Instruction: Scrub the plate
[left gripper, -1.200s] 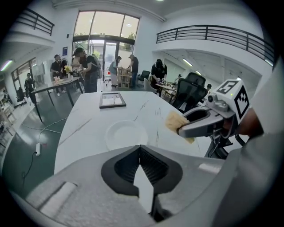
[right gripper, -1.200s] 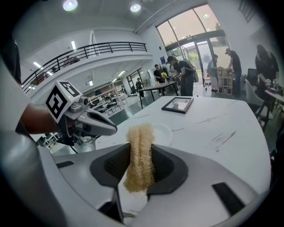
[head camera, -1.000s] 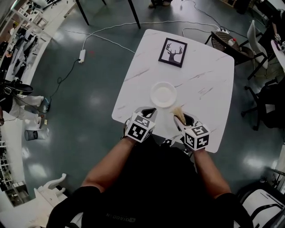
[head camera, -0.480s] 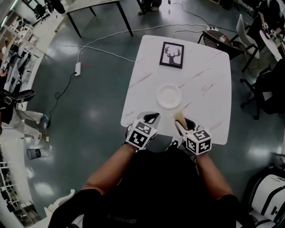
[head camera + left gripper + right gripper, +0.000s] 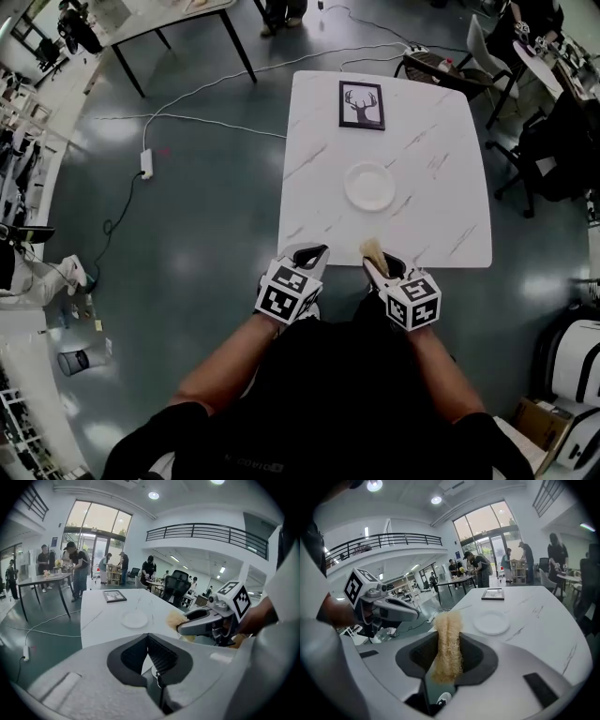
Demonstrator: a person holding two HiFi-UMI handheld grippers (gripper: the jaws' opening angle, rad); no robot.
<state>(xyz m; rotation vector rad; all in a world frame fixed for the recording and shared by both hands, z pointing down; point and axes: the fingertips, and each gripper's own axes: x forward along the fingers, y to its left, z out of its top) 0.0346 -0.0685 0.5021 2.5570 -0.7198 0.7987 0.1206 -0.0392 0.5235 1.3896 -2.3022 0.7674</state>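
Both claws have been drawn back along the desk (image 5: 441, 141): the left claw (image 5: 312, 251) and the right claw (image 5: 380, 260), held over its near part a second ago, are now found right at its near edge. The plate (image 5: 368, 186), previously lying just ahead of the loofah scrubber (image 5: 373, 247) clamped in the right claw, is now left well ahead of both claws, and a bare strip of desk has been opened between them.

Plate (image 5: 368, 186) at centre of table (image 5: 441, 178), picture frame (image 5: 362, 104) behind it.
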